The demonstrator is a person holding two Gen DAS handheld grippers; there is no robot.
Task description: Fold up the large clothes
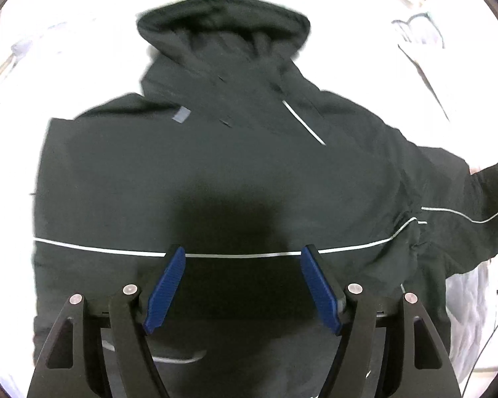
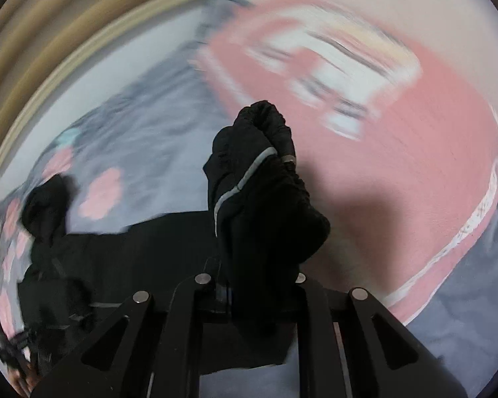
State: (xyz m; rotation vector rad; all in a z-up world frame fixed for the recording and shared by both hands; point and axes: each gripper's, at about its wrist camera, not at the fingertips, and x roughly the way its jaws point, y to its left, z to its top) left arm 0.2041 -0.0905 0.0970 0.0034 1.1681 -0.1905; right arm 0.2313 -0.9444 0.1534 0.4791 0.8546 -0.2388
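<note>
A black hooded jacket with thin white piping lies spread flat on the white bed, hood at the far side. My left gripper hovers open above its lower front, blue pads wide apart, holding nothing. The jacket's right sleeve runs off to the right. In the right wrist view my right gripper is shut on the sleeve cuff, which bunches up between the fingers and is lifted above the jacket body.
A white sheet covers the bed around the jacket. Pale garments lie at the far right. The right wrist view is motion-blurred: a pink cloth and a grey floral bedspread lie beyond.
</note>
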